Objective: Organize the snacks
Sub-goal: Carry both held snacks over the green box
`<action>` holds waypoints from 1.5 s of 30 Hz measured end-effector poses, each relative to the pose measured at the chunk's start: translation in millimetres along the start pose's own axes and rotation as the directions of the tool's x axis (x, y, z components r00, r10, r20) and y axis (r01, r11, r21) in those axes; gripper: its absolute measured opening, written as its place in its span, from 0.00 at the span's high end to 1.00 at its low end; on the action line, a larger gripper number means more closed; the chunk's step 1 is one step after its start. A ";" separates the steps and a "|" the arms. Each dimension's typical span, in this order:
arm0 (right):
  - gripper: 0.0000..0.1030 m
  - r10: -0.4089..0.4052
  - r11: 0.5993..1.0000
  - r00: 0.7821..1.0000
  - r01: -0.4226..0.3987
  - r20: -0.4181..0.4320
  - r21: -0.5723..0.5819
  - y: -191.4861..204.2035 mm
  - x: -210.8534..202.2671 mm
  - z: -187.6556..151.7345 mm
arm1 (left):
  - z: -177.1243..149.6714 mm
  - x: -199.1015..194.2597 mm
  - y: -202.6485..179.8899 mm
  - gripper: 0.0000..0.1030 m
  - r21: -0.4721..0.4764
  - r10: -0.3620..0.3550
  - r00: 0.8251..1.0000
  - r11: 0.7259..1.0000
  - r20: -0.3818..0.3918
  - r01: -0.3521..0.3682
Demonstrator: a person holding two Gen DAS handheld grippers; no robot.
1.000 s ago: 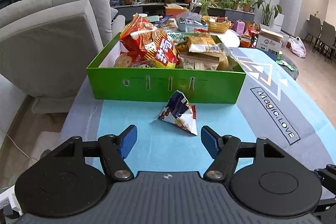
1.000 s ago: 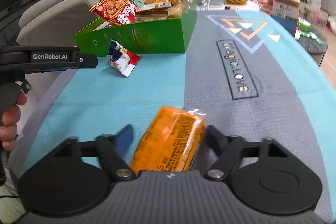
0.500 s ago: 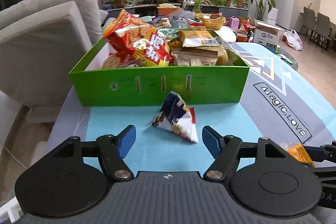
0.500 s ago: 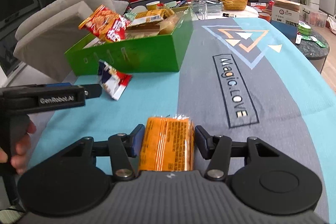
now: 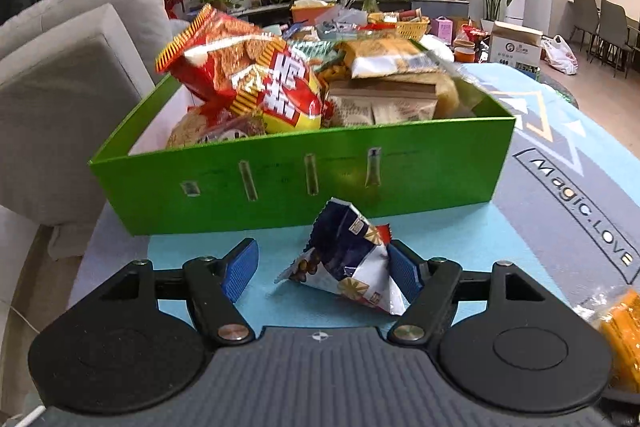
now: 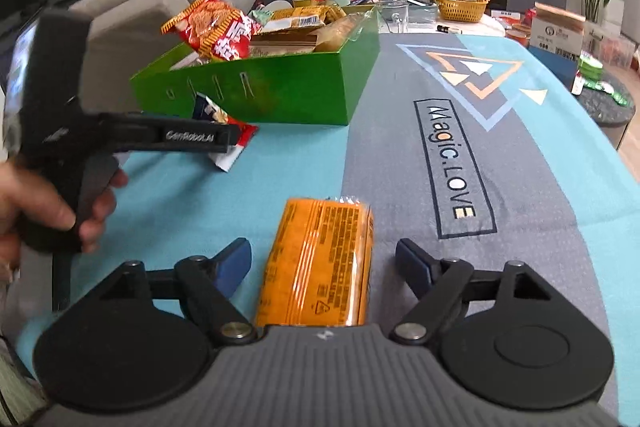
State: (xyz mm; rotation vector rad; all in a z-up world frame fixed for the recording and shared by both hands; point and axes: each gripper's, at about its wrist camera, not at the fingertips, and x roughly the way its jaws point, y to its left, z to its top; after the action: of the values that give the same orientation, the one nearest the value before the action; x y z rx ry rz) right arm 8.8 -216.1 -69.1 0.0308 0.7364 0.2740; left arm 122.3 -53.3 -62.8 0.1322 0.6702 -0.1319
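A green box [image 5: 304, 171] full of snack bags stands on the blue table mat, with a red chip bag [image 5: 256, 83] on top. A small blue-white-red snack packet [image 5: 344, 259] lies in front of the box, between the fingers of my open left gripper [image 5: 322, 269]; its right side touches the right pad. In the right wrist view the box [image 6: 288, 87] is at upper left and my left gripper partly hides the packet [image 6: 228, 143]. An orange wrapped packet [image 6: 320, 263] lies between the fingers of my open right gripper [image 6: 324, 261], apart from both pads.
A grey sofa [image 5: 60, 75] is left of the table. The mat bears a "Magic.LOVE" print [image 6: 452, 163]. A yellow basket [image 6: 460, 5], a cardboard box [image 6: 560, 27], plants and a TV are at the far end.
My left gripper has moved forward until the small packet sits between its fingers. My right gripper has opened wider around the orange packet.
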 end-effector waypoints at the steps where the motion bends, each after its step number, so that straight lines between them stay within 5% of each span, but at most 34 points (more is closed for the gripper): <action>1: 0.27 -0.007 1.000 1.000 0.007 0.002 -0.011 1.6 1.0 -0.5 | -0.2 2.5 -0.4 0.34 -0.002 0.000 1.000 1.000 -0.003 0.000; 5: 0.28 -0.056 0.996 0.998 0.057 0.016 -0.075 7.6 3.2 -4.0 | -2.9 7.8 -3.3 0.35 0.004 -0.013 1.000 1.000 0.015 0.013; 8: 0.49 -0.079 0.995 0.997 0.080 0.024 -0.064 4.9 2.1 -2.4 | -5.2 6.6 -2.3 0.48 -0.021 -0.044 0.999 0.999 0.024 0.045; 11: 0.50 -0.049 0.999 0.999 0.049 0.021 -0.007 -3.4 1.9 1.7 | -6.5 0.9 -5.1 0.55 -0.001 -0.036 0.999 0.999 0.027 0.036; 24: 0.50 0.005 0.999 0.996 -0.008 0.087 0.032 9.1 -21.3 27.3 | 0.4 -60.8 8.6 0.56 -0.033 -0.073 0.989 0.996 0.127 0.077; 35: 0.50 0.057 0.998 0.976 -0.055 0.212 -0.016 29.2 -38.0 92.9 | 33.1 -99.3 19.7 0.56 -0.005 -0.047 0.972 0.999 0.232 0.049; 45: 0.50 0.078 0.996 0.965 -0.086 0.249 0.022 32.5 -14.8 139.9 | 67.3 -92.4 33.6 0.56 0.001 -0.018 0.969 1.000 0.246 0.018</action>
State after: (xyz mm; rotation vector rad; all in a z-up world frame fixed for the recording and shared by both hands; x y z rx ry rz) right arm 84.0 -179.1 48.6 0.1245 0.4907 0.3307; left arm 97.1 -24.0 49.9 0.1061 0.4241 -0.1621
